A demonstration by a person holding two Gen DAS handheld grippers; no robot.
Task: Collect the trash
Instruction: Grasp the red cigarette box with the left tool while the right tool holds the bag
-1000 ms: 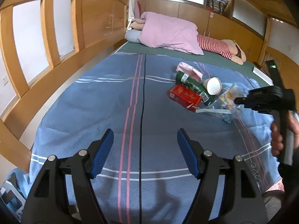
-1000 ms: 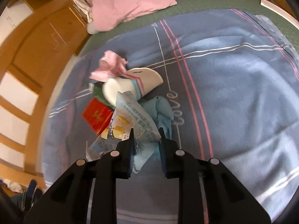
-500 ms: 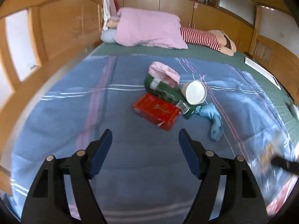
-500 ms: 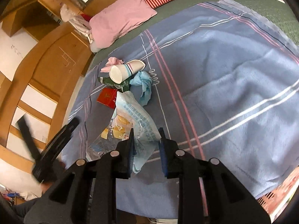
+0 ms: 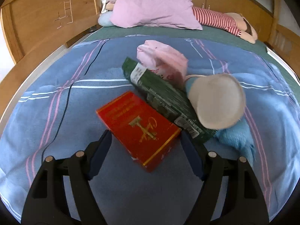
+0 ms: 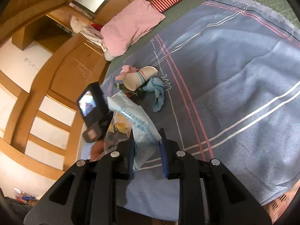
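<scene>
Blue blanket (image 5: 56,112) with pink and white stripes covers the bed, and the trash sits in a little heap in the middle of it. Closest to the left tongs (image 5: 144,142) is a red box (image 5: 136,127) with gold print; its near corner sits right between the jaws, which have just been opening and stand wide, not touching it. Behind the box lies a dark green packet (image 5: 165,97), a crumpled pink wrapper (image 5: 161,61) on its far end, a paper cup (image 5: 217,103) on its side at the right, and a light blue rag (image 5: 238,138) under the cup. The right tongs (image 6: 146,146) are clamped nearly closed on a clear plastic bag (image 6: 138,120) with blue print, held up above the blanket, near the bed's edge. At the head of the bed there's a pink pillow (image 5: 153,9).
</scene>
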